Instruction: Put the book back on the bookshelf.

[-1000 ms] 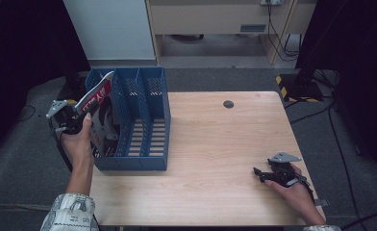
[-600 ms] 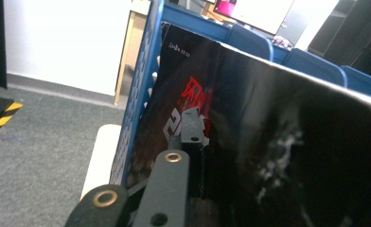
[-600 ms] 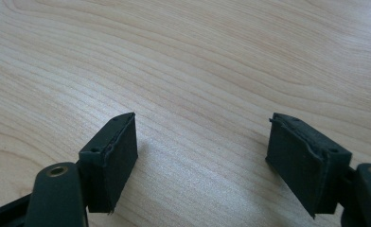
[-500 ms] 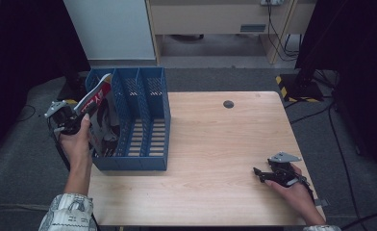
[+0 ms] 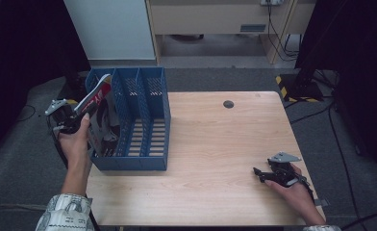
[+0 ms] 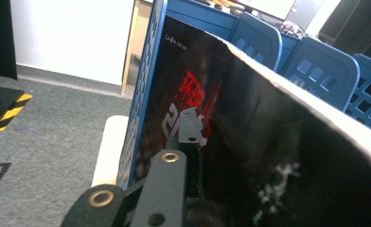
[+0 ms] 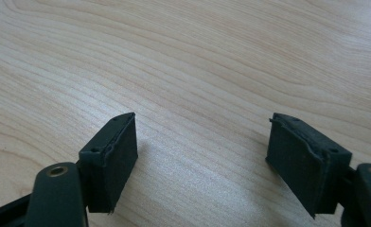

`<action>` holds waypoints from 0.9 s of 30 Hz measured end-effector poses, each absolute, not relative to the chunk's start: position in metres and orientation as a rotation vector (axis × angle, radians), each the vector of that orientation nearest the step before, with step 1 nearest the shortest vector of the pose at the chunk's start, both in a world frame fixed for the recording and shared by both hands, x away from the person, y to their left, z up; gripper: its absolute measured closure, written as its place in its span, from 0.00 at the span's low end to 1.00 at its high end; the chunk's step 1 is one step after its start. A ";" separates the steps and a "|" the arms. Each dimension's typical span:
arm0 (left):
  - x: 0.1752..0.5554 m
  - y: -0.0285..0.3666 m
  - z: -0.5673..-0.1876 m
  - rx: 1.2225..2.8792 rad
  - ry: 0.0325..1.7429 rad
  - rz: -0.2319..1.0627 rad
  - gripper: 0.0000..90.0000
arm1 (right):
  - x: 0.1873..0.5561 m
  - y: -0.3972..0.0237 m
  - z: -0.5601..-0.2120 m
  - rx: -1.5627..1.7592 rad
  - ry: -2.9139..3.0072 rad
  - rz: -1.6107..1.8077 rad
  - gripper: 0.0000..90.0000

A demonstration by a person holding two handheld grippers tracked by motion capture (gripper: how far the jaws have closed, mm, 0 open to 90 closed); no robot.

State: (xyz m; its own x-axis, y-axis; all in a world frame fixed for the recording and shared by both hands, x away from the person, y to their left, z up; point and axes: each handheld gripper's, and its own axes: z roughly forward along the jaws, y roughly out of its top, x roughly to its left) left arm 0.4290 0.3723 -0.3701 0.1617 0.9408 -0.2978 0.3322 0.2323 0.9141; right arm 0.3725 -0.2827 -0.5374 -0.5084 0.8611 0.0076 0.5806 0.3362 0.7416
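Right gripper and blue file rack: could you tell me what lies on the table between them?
Nothing: in the high view only bare wooden table separates the right gripper from the blue file rack.

Magazine (image 5: 99, 108) now sits lower in file rack (image 5: 148, 120), held by left tool (image 5: 78, 115).

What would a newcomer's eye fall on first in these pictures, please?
Most likely the blue file rack at the table's left edge, where the left gripper clamps a dark magazine with red lettering standing in its leftmost slot. At the near right corner, the right gripper rests open on bare wood.
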 end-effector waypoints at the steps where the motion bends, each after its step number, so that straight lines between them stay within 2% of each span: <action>1: 0.429 0.372 -0.370 1.315 1.387 0.688 0.90 | 0.373 -0.283 -0.537 1.269 2.219 0.991 0.28; 27: 0.427 0.382 -0.363 1.349 1.435 0.682 0.87 | 0.373 -0.283 -0.538 1.268 2.219 0.991 0.28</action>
